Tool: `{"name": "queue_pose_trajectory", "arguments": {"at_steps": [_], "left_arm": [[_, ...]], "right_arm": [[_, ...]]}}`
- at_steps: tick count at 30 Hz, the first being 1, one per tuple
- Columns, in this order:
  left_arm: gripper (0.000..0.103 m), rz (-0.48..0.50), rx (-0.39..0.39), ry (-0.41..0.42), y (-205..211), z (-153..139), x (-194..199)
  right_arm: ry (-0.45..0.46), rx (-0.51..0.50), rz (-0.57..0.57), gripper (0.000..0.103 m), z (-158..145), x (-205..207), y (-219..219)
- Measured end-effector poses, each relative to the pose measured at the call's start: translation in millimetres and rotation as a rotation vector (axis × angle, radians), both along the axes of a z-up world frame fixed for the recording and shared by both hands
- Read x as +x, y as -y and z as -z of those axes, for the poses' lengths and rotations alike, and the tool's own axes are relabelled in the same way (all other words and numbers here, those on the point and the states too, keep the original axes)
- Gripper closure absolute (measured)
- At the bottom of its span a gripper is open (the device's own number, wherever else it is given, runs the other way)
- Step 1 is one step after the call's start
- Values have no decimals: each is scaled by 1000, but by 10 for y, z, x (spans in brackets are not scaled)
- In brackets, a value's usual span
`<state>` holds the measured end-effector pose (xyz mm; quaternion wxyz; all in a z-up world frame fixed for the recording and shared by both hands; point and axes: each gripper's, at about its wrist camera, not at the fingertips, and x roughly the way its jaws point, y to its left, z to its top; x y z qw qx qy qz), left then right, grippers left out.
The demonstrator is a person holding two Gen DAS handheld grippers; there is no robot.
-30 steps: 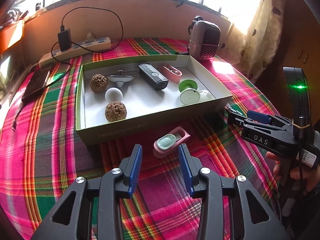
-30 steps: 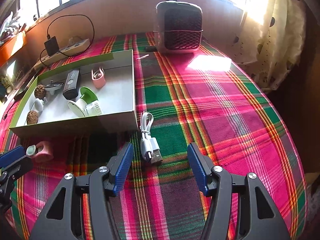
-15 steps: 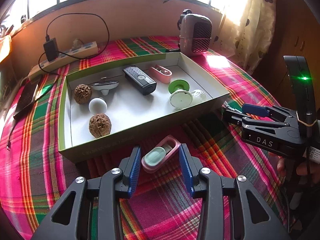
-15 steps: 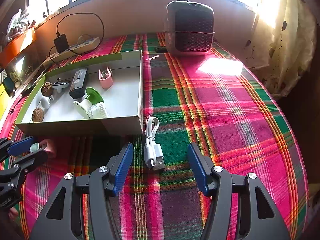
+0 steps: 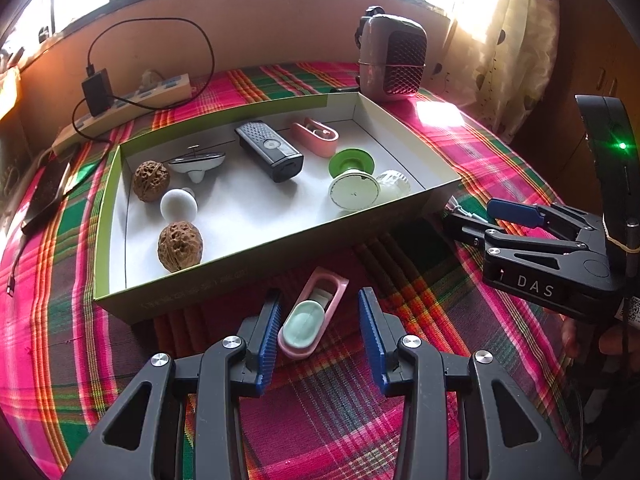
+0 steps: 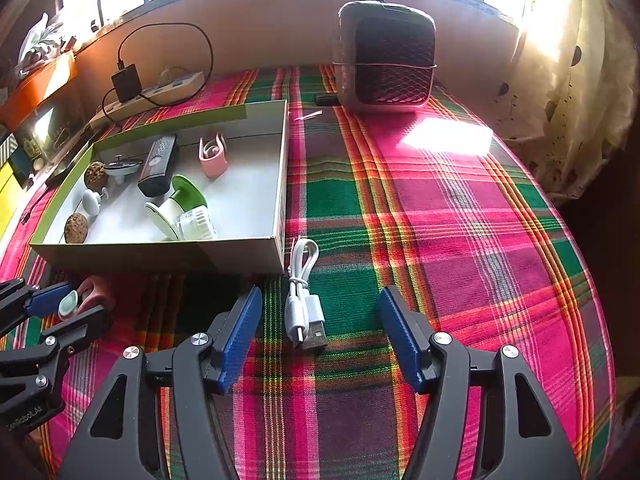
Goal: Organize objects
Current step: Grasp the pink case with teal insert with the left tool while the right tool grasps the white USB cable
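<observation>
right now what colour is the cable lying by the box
White cable, clearest in the right wrist view.

- The place looks like a room in a home, not a lab or a shop.
- A plaid cloth [image 6: 460,216] in pink, green and orange covers the surface, like a bed or a table.
- Behind the cloth there is a low wall with windows above it, and bright daylight comes in.
- To the right of the cloth hangs a cream curtain [image 6: 560,92] with dark spots.
- On the far edge of the cloth stands a small heater [image 6: 386,60], and to its left lies a power strip [image 5: 128,98] with a charger [image 5: 97,91] plugged in.
</observation>
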<state>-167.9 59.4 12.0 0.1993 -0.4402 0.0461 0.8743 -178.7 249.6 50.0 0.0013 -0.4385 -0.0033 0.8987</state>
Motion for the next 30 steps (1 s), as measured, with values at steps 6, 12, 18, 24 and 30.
{"name": "queue_pose_trajectory", "arguments": {"at_steps": [6,12,18,24,30], "left_arm": [[67,-21,5,0,-6,8,-15],[68,-33,9,-7,4,16,-5],[75,-43,-14,-20,5,16,0],[81,-50,-32,-31,6,16,5],[87,-63,-31,-32,31,17,-2]], "right_arm": [[0,-3,1,41,-2,0,-5],[1,-1,-1,41,-4,-8,-5],[1,0,-1,41,-6,-6,-7],[-3,1,-2,47,-11,4,-6],[-7,6,-14,58,-21,9,15]]}}
